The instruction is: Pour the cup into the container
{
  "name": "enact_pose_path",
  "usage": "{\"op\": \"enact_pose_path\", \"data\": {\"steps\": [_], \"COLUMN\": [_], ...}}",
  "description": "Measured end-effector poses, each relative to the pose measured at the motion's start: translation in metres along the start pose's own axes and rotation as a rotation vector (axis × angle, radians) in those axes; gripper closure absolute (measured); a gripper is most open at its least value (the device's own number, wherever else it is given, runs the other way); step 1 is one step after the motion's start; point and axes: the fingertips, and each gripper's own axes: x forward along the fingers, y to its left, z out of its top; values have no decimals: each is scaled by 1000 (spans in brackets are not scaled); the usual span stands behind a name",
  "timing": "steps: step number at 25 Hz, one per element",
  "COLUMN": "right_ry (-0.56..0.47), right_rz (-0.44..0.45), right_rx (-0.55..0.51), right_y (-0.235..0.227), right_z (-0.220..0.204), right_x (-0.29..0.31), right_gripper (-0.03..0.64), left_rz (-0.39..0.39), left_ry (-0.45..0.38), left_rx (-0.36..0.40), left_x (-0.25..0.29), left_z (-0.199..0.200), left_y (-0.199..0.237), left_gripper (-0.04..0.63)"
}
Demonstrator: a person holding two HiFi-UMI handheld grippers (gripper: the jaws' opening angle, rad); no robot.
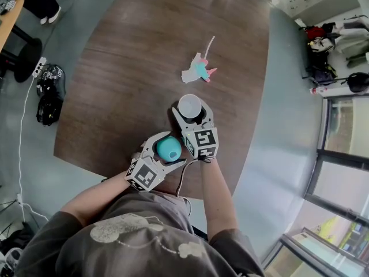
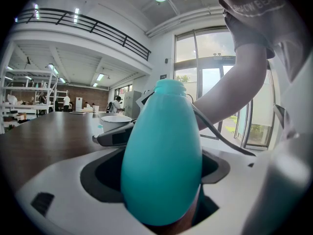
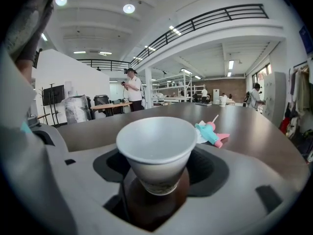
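A teal egg-shaped container [image 1: 169, 148] with a narrow neck stands between the jaws of my left gripper [image 1: 167, 150], which is shut on it. In the left gripper view the teal container [image 2: 161, 155] fills the middle and points upward. Just beyond it a white cup [image 1: 189, 104] sits in my right gripper [image 1: 190, 109], which is shut on it. In the right gripper view the white cup [image 3: 157, 146] is upright and its inside looks plain white; I cannot tell whether anything is in it. Both grippers are close together, near the front edge of the brown table [image 1: 132, 68].
A pink, teal and white toy [image 1: 198, 69] lies on the table beyond the cup, and it also shows as the toy [image 3: 211, 132] behind the cup's right side. Dark bags [image 1: 49, 94] rest on the floor to the left. A person [image 3: 132, 89] stands far off.
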Motion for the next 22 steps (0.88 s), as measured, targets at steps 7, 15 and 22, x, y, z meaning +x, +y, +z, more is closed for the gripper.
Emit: {"op": "enact_pose_path", "data": {"steps": [7, 15, 22], "right_ry": [-7, 44, 52], "right_rz": [3, 32, 8], "right_rx": [2, -3, 27], "right_y": [0, 5, -2], "right_z": [0, -10, -15], "right_x": [0, -2, -15], "right_gripper": [314, 264, 250], "left_rz": [-3, 1, 6], "left_ry": [3, 3, 6], "left_rx": [0, -2, -5], "left_x": [1, 0, -2], "left_z": [0, -2, -1], "left_y": [-1, 0, -1], "left_gripper": [178, 176, 175]}}
